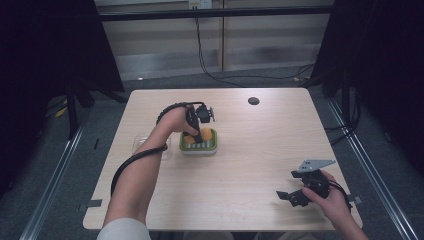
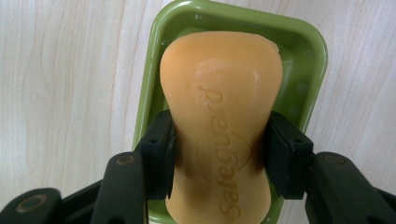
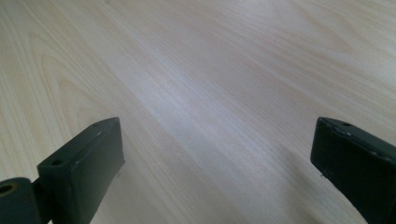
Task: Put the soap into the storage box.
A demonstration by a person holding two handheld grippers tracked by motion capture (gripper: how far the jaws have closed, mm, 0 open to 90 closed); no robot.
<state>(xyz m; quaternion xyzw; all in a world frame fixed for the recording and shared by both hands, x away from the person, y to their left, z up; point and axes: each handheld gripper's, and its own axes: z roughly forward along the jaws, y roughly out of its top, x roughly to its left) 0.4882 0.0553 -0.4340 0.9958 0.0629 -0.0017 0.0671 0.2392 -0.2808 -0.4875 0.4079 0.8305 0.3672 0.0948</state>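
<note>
We saw the left gripper (image 1: 196, 131) reaching down over a green soap dish (image 1: 212, 145) near the middle of the pale wooden table (image 1: 250, 165). In the left gripper view its jaws were clamped on either side of an orange bar of soap (image 2: 222, 130), pressing in at the narrow waist of the bar. The soap sat inside the soap dish (image 2: 308, 70), whose rim showed around its far end; raised lettering ran along the bar's top face. We could not tell whether the bar rested on the dish floor or was lifted off it.

A clear plastic lid or tray (image 1: 138, 144) lay on the table just left of the dish, partly under the left forearm.

The right gripper (image 1: 295, 196) rested near the table's front right corner, held in the right hand (image 1: 332, 197). In the right gripper view its jaws stood wide apart over bare wood (image 3: 210, 107), holding nothing.

A small dark round disc (image 1: 253, 100) lay near the far edge of the table.
</note>
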